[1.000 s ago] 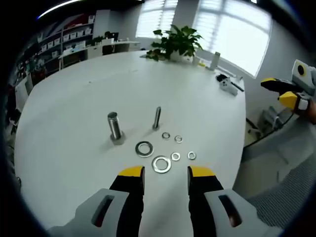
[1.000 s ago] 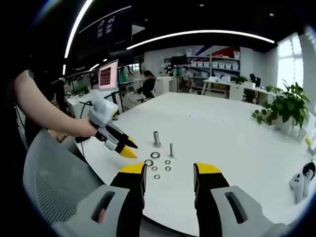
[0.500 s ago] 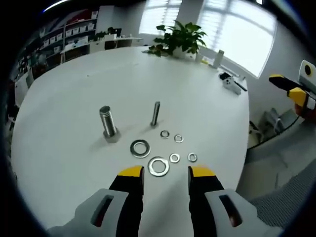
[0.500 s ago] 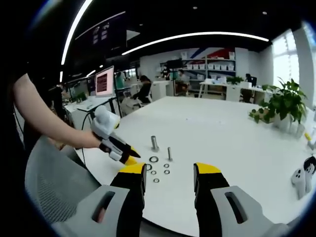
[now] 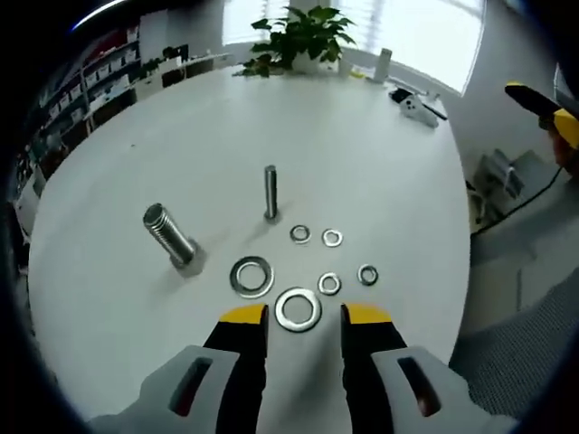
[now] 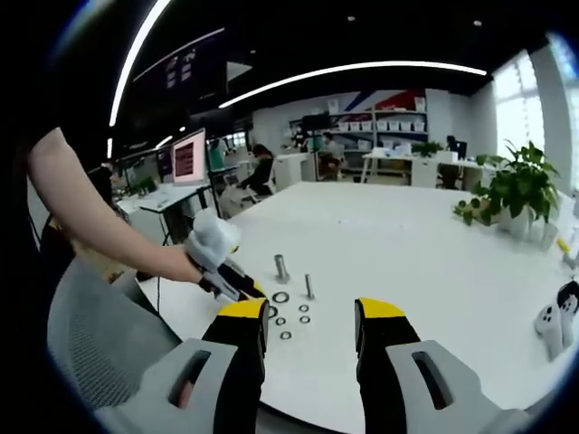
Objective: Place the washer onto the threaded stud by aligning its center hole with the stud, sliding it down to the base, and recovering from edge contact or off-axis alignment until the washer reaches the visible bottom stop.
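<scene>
On the white table (image 5: 389, 181) a thin threaded stud (image 5: 270, 192) stands upright, with a thick bolt (image 5: 170, 240) standing on its head to its left. Several washers lie in front of them. One large washer (image 5: 298, 309) lies flat just ahead of my left gripper (image 5: 304, 316), between its open yellow tips. A second large washer (image 5: 251, 276) lies to its left, and small washers (image 5: 330, 284) lie scattered to the right. My right gripper (image 6: 311, 312) hangs open off the table's near side, well back from the thin stud (image 6: 308, 286). The left gripper (image 6: 233, 282) reaches the washers there.
A potted plant (image 5: 303, 27) and small white devices (image 5: 412, 104) stand at the table's far edge. The table edge curves close on the right of the left gripper view. A grey mesh chair (image 6: 99, 362) sits by a person's arm (image 6: 99, 226).
My left gripper has come lower and closer to the washers, so the large washer now lies between its tips. The right gripper has barely moved.
</scene>
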A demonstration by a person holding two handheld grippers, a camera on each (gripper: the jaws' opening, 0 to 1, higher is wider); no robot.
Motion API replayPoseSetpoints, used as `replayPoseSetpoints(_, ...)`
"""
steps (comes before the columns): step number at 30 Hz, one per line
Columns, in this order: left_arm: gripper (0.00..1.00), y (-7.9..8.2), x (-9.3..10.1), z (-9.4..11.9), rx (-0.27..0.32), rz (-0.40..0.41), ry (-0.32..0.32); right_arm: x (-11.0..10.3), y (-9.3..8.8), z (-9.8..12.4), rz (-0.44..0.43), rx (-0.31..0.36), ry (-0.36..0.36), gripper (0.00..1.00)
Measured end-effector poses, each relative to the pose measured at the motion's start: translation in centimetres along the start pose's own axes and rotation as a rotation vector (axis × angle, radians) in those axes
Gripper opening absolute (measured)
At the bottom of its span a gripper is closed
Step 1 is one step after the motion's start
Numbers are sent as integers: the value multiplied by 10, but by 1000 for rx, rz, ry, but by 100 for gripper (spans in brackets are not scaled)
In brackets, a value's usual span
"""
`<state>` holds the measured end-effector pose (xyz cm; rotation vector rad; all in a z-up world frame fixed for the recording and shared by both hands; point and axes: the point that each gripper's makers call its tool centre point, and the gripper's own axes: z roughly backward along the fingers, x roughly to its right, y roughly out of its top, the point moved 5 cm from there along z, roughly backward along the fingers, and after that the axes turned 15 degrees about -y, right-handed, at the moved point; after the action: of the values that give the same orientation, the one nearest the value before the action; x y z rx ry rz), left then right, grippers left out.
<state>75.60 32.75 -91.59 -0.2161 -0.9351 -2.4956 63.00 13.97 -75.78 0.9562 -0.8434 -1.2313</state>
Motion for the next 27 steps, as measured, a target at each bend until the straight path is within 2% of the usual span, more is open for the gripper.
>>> replayPoseSetpoints(2, 30, 2, -2, -1, -7, -8, -1, 0, 0, 0, -1, 0, 0, 40)
replayPoseSetpoints(6, 28, -2, -5, -6, -69, -45, -7, 1, 0, 0, -5, 3, -3, 40)
replayPoseSetpoints(13, 26, 1, -3, -9, -98, -43, -15, 2, 1, 0, -17, 9, -4, 40)
replayPoseSetpoints(17, 21, 2, -5, -10, -151, -93, -2, 1, 0, 0, -15, 4, -6, 40)
replayPoseSetpoints(22, 21, 3, -2, -10, -215, -159, -2, 2, 0, 0, -15, 3, -7, 40)
replayPoseSetpoints(27, 21, 1, -3, -8, -228, -150, -8, 2, 0, 0, -16, 2, -8, 40)
